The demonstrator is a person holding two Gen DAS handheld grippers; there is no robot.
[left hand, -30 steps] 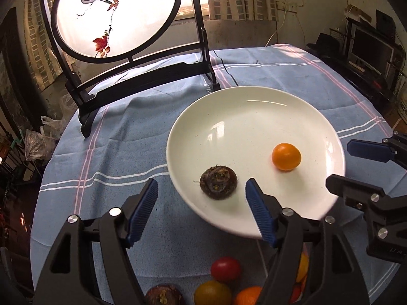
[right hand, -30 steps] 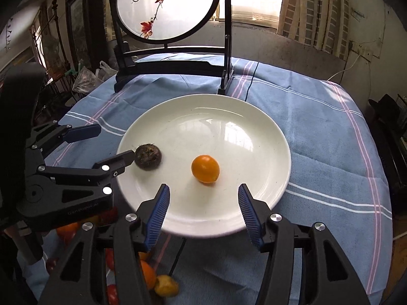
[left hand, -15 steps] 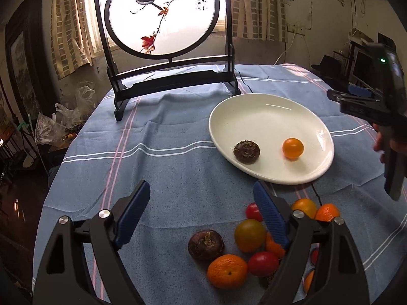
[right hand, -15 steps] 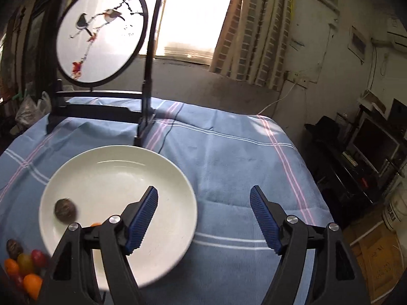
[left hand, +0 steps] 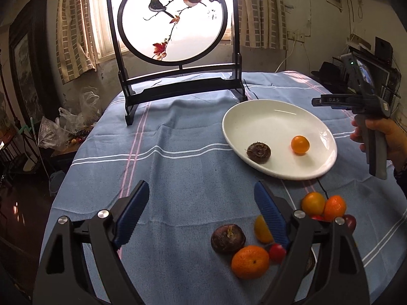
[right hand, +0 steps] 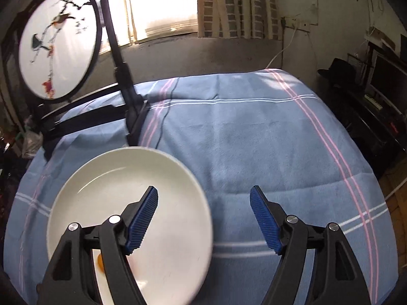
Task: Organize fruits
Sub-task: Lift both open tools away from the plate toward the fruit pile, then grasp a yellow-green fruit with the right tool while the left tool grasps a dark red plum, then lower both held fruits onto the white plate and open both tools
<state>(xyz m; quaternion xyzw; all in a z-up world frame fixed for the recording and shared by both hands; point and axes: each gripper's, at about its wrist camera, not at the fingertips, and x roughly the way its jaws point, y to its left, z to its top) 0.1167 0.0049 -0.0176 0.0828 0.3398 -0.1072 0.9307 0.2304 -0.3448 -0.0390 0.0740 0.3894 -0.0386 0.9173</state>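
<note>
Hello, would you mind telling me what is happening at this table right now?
A person is sorting fruit with a hand-held claw in each hand. The white plate on the blue tablecloth already holds a small orange fruit and a dark brown one. The left claw is open and empty above the loose pile of fruit near the table edge. The right claw is open and empty too, beside the plate.

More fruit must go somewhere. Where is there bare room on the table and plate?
Free: tablecloth between screen stand and fruit pile; the plate's far half, beyond brown fruit and orange. Crowded: pile beside the plate.
</note>
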